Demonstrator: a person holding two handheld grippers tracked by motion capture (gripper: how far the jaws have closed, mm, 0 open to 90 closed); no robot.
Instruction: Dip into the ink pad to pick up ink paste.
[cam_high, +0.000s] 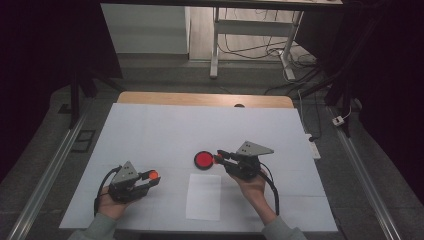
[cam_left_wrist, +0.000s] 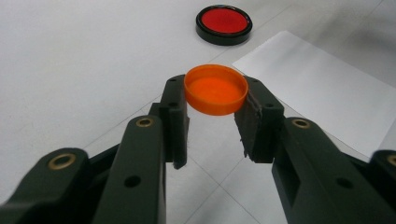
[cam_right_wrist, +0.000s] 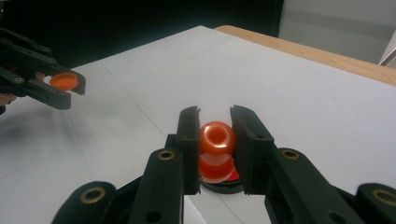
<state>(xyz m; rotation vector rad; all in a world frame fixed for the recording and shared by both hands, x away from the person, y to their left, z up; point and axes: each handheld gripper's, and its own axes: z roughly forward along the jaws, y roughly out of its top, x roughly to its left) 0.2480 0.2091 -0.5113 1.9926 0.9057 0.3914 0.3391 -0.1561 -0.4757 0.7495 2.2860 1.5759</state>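
Black jaws of the left gripper (cam_left_wrist: 212, 116) pinch an orange cap (cam_left_wrist: 215, 88) at their very tips, its open side up, raised over the white table cover (cam_left_wrist: 70, 60); a white paper sheet (cam_left_wrist: 317, 88) lies just beyond; the right gripper (cam_right_wrist: 214, 140) clamps a small orange-red stamp (cam_right_wrist: 217, 140) between its pads, directly above the black-rimmed red ink pad (cam_high: 204, 160), whether touching cannot be told; each hand (cam_high: 252, 187) grips from behind.
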